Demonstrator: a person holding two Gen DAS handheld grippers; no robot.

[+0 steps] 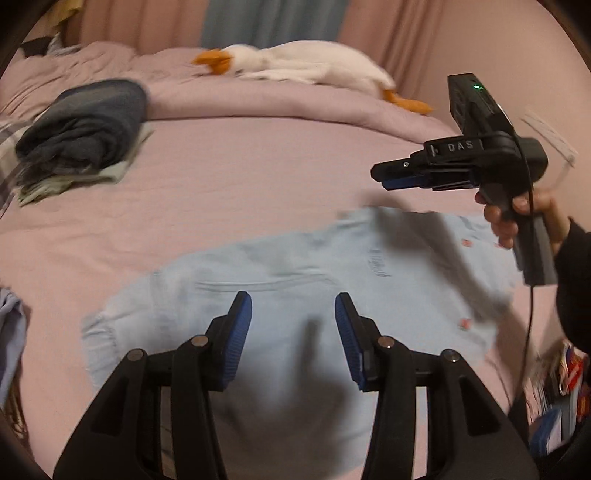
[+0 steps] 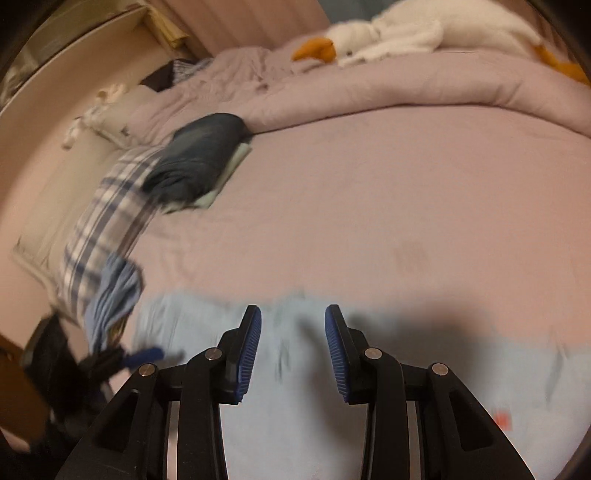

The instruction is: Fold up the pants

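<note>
Over bed, both grippers empty: left gripper [image 1: 293,339] w/ jaws apart above pale blue pants [image 1: 295,288], right gripper [image 2: 293,350] likewise, prob. lining up for a grab. Pants lie flat on pink sheet [image 1: 258,177]. Beyond: folded dark clothes [image 1: 85,129], plush goose [image 1: 303,62], curtains [image 1: 273,18].

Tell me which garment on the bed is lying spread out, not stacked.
The light blue pants under both open grippers lie spread flat; the dark folded pile sits stacked farther back on the left.
</note>
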